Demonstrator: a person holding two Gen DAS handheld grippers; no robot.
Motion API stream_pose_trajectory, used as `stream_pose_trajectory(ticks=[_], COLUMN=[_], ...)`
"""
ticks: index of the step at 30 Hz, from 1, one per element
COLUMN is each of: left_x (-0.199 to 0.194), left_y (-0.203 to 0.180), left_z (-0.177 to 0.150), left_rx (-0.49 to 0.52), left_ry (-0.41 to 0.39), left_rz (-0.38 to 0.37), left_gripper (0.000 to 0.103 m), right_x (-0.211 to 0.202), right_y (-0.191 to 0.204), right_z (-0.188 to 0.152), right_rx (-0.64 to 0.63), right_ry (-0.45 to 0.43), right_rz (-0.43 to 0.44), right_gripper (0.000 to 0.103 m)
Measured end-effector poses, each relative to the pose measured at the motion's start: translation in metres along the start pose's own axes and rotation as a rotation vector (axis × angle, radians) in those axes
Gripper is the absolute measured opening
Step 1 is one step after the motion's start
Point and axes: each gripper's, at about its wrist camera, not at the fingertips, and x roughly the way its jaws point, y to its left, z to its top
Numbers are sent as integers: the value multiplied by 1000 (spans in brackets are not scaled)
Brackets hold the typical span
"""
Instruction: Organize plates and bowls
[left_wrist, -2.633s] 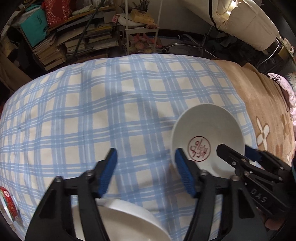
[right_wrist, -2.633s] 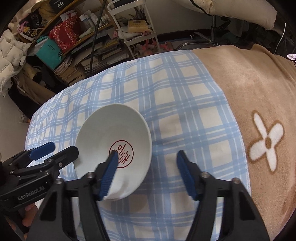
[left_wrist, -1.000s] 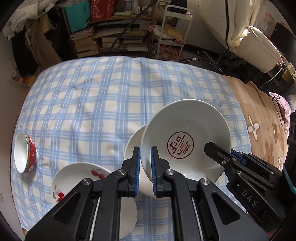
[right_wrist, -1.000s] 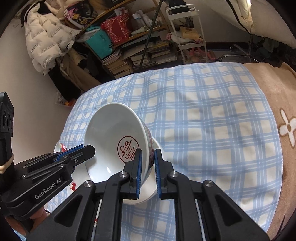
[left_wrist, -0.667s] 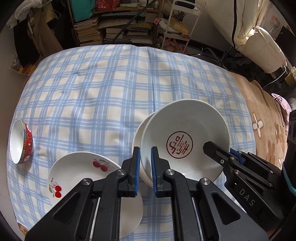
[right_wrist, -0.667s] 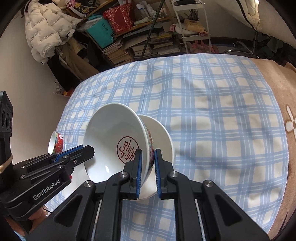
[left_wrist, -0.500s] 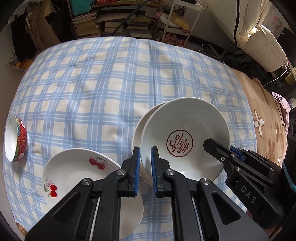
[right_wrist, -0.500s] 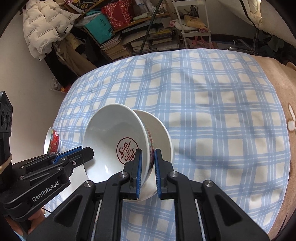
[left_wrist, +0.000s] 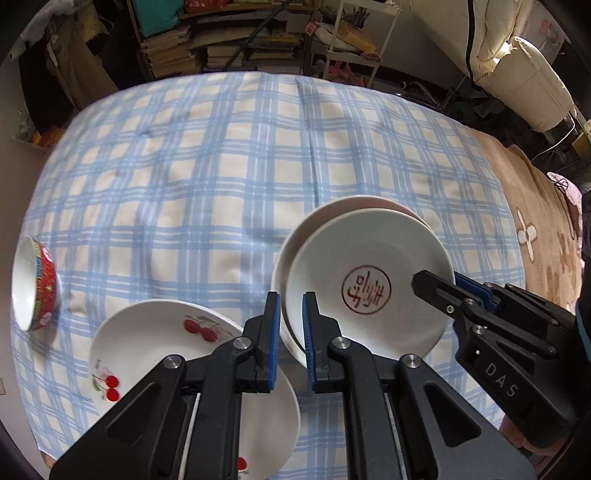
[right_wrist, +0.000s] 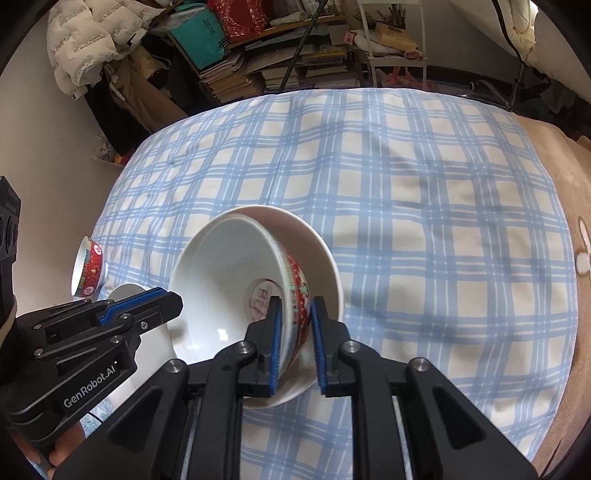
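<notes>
A white bowl with a red seal inside (left_wrist: 369, 266) and a red patterned outside (right_wrist: 295, 288) rests nested in a larger white bowl (left_wrist: 332, 210) on the plaid cloth. My left gripper (left_wrist: 290, 332) is shut on the seal bowl's near rim; in the right wrist view it (right_wrist: 155, 301) reaches in from the left. My right gripper (right_wrist: 296, 343) straddles the opposite rim. Its jaws are opening, with the bowl wall still between them and a gap at the outer pad (right_wrist: 318, 354). In the left wrist view it (left_wrist: 439, 286) lies over the bowl's right edge.
A white plate with cherries (left_wrist: 155, 339) lies left of the bowls, under my left gripper. A small red bowl (left_wrist: 33, 284) lies tipped on its side at the cloth's left edge. A brown flowered blanket (left_wrist: 535, 221) covers the right. Book stacks (right_wrist: 295, 70) stand behind.
Both grippers closed on the seal bowl, carried it over and lowered it into the larger white bowl. The right gripper's jaws have just widened and the bowl has settled.
</notes>
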Motion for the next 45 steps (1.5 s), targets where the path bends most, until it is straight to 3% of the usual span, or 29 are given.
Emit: stream_pose_trajectory(ticks=[12,19,23,24,28,30,32,39,45], left_x=[-27,-50,-62,-65,-81,-88,-95,-106,-113], left_y=[21,55,80,86,112,125,140,190,241], left_z=[-4,-12,-17,-19,-24,-27,-30,-41,-56], left_rx=[-38,-63,-86,-89,-95,-107,-128,-163,-308], left_ry=[-37,-65,-79,-87,-127,-133,-145,-155,-141], left_rz=[29,87,112,123,177,193,203,269,242], left_gripper=[14,22,36,43,56,77,86,91,91], right_x=[-25,-35,-42,-44,-52,-53,-52,-37,-20], right_y=[-4,8,25,30,51,65,79,131,174], right_z=[7,10,14,15,18,20,21,26,28], right_rx=[14,14,-5,-10,-26,-42,-58,-117,-180], right_ry=[-58,-73,-105,-116,-174,-190,-197,-178,-182], right_rz=[30,24,16,19,53,54,52,59,39], right_gripper=[23,59,78,80,89,95,102,103,103])
